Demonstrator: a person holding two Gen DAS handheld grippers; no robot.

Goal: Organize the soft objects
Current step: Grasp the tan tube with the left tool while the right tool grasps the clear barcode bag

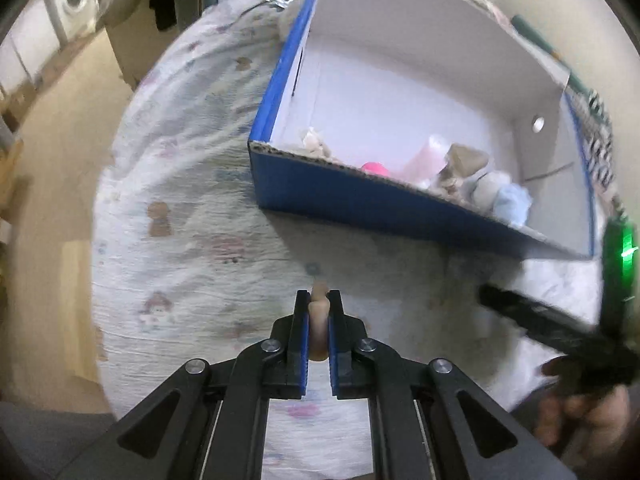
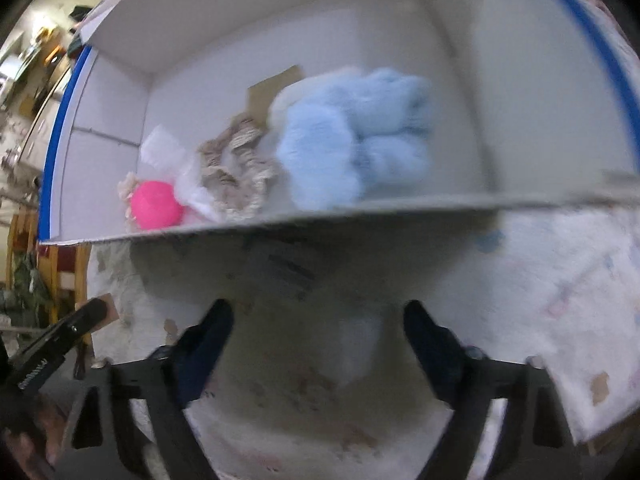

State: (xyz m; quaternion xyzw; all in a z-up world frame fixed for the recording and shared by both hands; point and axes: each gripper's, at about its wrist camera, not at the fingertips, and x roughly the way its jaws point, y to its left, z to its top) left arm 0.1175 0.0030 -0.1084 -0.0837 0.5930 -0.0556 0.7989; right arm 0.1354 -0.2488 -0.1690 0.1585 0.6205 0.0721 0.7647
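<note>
Beige and squishy, some small soft thing (image 1: 319,322) is pinched between the jaws of the left gripper (image 1: 319,300), which are clamped right down on it, hanging over the printed bedsheet (image 1: 180,216) just short of the box. I can't tell what the thing is, only a pale nub pokes out past the tips.

Right gripper (image 2: 318,320) has its jaws wide apart with nothing in them, parked just in front of the box's near wall and aimed at it.

Then the blue shoebox (image 1: 360,200) itself, white inside, sitting on the bed. Against its near wall there's already a pile: a pink ball (image 2: 156,204) toward the left end, a crinkly beige knit piece (image 2: 236,168) beside it, and a fluffy light-blue plush (image 2: 356,140) toward the right end. Back half of the box looks bare.

If I were doing this, I'd carry the beige piece up and over the near wall, not into it, since that cardboard edge looks easy to clip. Let go only once the tips are past the rim, ideally over the bare floor behind the pile so it doesn't roll off the heap. Keeping the free gripper out of the path seems smart, maybe ready to steady the box if it slides on the sheet.
</note>
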